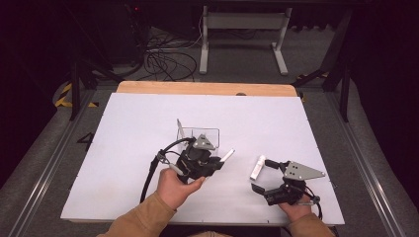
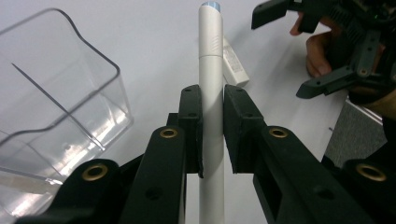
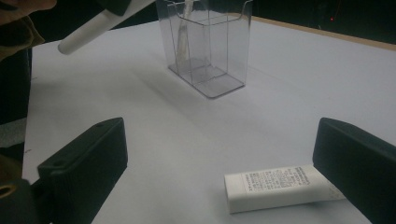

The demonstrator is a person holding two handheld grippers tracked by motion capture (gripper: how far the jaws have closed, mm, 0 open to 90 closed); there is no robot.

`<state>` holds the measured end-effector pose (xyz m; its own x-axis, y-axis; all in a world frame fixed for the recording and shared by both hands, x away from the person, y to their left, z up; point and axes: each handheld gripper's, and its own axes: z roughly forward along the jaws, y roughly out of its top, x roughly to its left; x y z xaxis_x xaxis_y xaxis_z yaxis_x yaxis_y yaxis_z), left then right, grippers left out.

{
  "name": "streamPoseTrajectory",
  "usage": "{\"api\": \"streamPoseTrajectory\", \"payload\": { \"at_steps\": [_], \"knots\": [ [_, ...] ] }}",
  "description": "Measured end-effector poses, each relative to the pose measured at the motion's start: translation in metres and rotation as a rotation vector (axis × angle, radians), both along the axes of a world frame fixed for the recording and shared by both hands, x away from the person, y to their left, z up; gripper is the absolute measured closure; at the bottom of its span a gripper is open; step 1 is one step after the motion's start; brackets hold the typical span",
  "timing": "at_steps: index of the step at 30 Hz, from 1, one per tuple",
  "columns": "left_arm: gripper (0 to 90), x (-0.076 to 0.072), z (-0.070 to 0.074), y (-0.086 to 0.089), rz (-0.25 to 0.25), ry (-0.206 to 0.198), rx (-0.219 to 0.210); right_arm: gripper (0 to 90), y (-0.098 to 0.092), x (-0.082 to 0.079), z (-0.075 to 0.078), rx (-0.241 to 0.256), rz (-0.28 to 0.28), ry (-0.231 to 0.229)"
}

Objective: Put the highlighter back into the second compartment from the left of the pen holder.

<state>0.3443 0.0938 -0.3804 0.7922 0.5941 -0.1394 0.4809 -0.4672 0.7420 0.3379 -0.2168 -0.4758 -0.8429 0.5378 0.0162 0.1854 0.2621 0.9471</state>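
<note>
My left gripper is shut on a white pen, which sticks out past the jaws just right of a clear plastic box. The right gripper view shows that pen slanting in the air, to the left of the box. A white rectangular eraser with printed text lies flat on the table. My right gripper is open with one jaw on each side of the eraser, not touching it. A pale slender thing shows faintly inside the box.
The white table sheet has a wooden strip along its far edge. Beyond it are cables and a white desk frame on the floor. The left gripper view shows the eraser and my right gripper.
</note>
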Motion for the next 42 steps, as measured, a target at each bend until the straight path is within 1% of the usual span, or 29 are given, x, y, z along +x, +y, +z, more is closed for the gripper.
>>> {"api": "streamPoseTrajectory", "payload": {
  "at_steps": [2,10,11,14,17,19,21,24,26,29,35,36,42],
  "knots": [
    [78.2,0.001,0.003,0.003,0.008,-0.012,-0.021,3.6,0.000,0.000,0.000,0.001,0.001,0.000],
    [78.2,-0.001,0.017,0.015,0.038,-0.081,-0.106,3.6,0.000,0.000,0.000,0.000,-0.001,0.001],
    [78.2,-0.001,0.018,0.016,0.040,-0.098,-0.106,3.6,0.000,0.000,0.000,0.001,-0.001,0.000],
    [78.1,-0.001,0.021,0.020,0.053,-0.110,-0.136,3.6,0.000,0.000,0.000,0.001,-0.001,0.000],
    [78.1,0.000,0.023,0.023,0.061,-0.125,-0.153,3.6,0.000,0.000,0.000,0.001,-0.002,0.001],
    [78.1,0.000,0.025,0.026,0.070,-0.143,-0.166,3.6,0.000,0.000,0.000,0.001,-0.002,0.001],
    [78.1,0.001,0.027,0.027,0.075,-0.146,-0.182,3.6,0.000,0.000,0.000,0.001,-0.002,0.001],
    [78.1,0.003,0.029,0.030,0.082,-0.159,-0.190,3.6,0.000,0.000,0.000,0.002,-0.003,0.001],
    [78.1,0.003,0.030,0.032,0.092,-0.170,-0.212,3.6,0.000,0.000,0.000,0.001,-0.003,0.001],
    [78.1,0.004,0.032,0.036,0.105,-0.184,-0.229,3.6,0.000,0.000,0.000,0.002,-0.003,0.001],
    [78.1,0.004,0.034,0.039,0.118,-0.202,-0.248,3.6,0.000,0.001,0.000,0.001,-0.005,0.001],
    [78.1,0.004,0.034,0.040,0.118,-0.207,-0.245,3.6,0.000,0.001,0.000,0.001,-0.004,0.001],
    [78.1,0.003,0.035,0.041,0.121,-0.221,-0.262,3.6,0.000,0.000,0.000,0.000,-0.005,0.002]
  ]
}}
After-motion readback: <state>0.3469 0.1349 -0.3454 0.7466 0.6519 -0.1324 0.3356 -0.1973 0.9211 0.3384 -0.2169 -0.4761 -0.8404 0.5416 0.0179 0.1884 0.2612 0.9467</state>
